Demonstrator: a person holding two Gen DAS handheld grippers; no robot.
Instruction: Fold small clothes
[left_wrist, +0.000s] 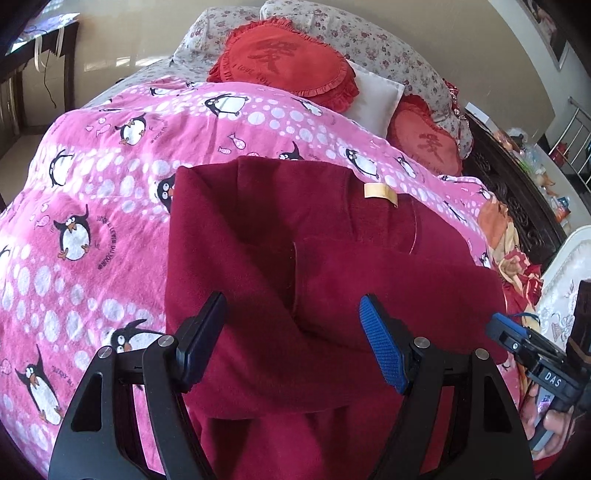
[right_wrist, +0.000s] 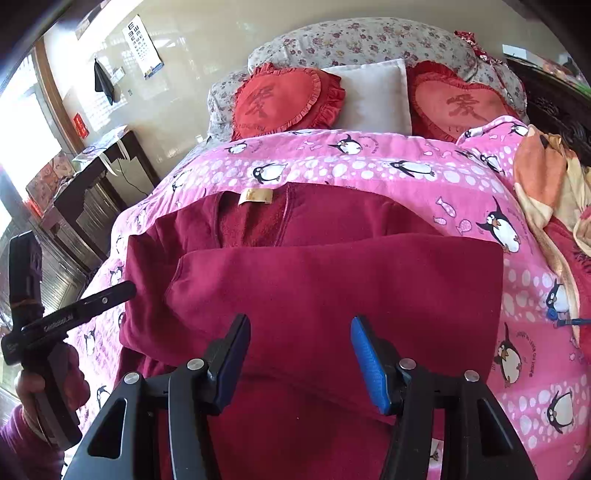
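Observation:
A dark red fleece garment (left_wrist: 317, 266) lies partly folded on the pink penguin blanket (left_wrist: 92, 206), its collar label (left_wrist: 380, 194) at the far end. It also shows in the right wrist view (right_wrist: 332, 280) with the label (right_wrist: 256, 195) at the far end. My left gripper (left_wrist: 293, 332) is open and empty, hovering over the near part of the garment. My right gripper (right_wrist: 299, 350) is open and empty above the folded-over layer. The right gripper also shows at the right edge of the left wrist view (left_wrist: 496, 325). The left gripper shows at the left of the right wrist view (right_wrist: 127, 288).
Two red heart cushions (right_wrist: 280, 99) (right_wrist: 461, 103) and a white pillow (right_wrist: 373, 96) lie at the bed's head. A crumpled orange blanket (right_wrist: 546, 177) lies at the right. A dark desk (right_wrist: 103, 173) stands left of the bed. A dark carved bed frame (left_wrist: 517, 199) runs along the right.

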